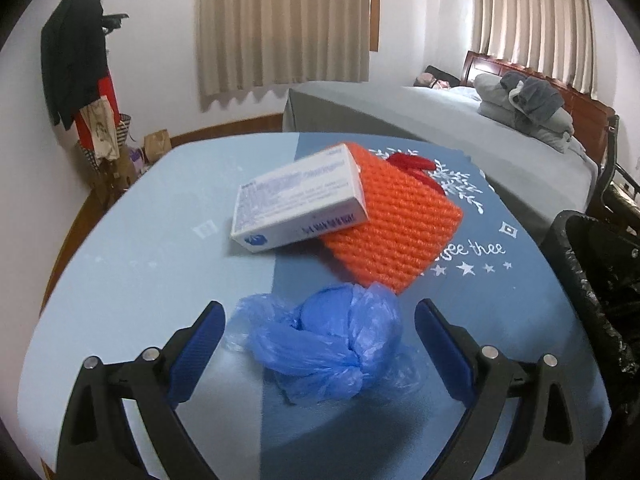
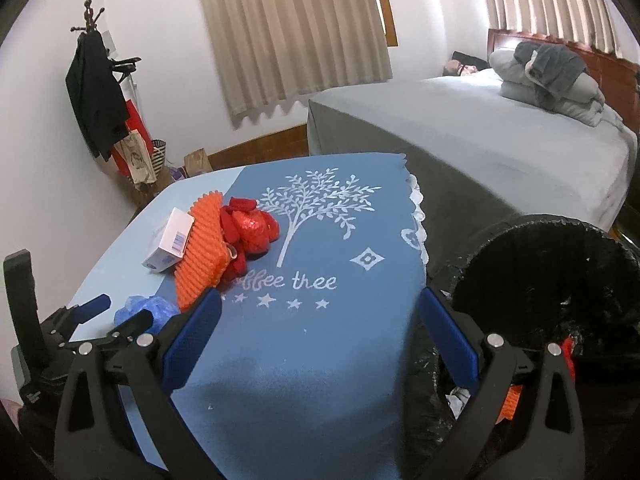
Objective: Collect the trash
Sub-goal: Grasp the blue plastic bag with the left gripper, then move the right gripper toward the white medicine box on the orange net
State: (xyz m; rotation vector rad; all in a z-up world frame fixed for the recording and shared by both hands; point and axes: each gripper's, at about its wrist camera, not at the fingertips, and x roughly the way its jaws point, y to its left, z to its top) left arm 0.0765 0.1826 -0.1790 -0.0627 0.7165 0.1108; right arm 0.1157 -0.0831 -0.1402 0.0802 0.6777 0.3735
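Note:
A crumpled blue plastic bag [image 1: 324, 340] lies on the table between the open fingers of my left gripper [image 1: 320, 332], which do not touch it. It also shows in the right wrist view [image 2: 150, 308]. Behind it lie an orange foam net [image 1: 394, 224] and a white cardboard box [image 1: 298, 206] leaning on it. Red wrappers [image 2: 252, 226] lie beside the net. My right gripper [image 2: 320, 324] is open and empty above the blue cloth, next to the black-lined trash bin [image 2: 544, 280].
The table [image 1: 132, 240] carries a blue "coffee tree" cloth [image 2: 320, 240]. The bin stands off the table's right edge and holds some trash. A bed [image 2: 480, 128] lies beyond. A coat rack [image 1: 80, 60] with bags stands at the far left.

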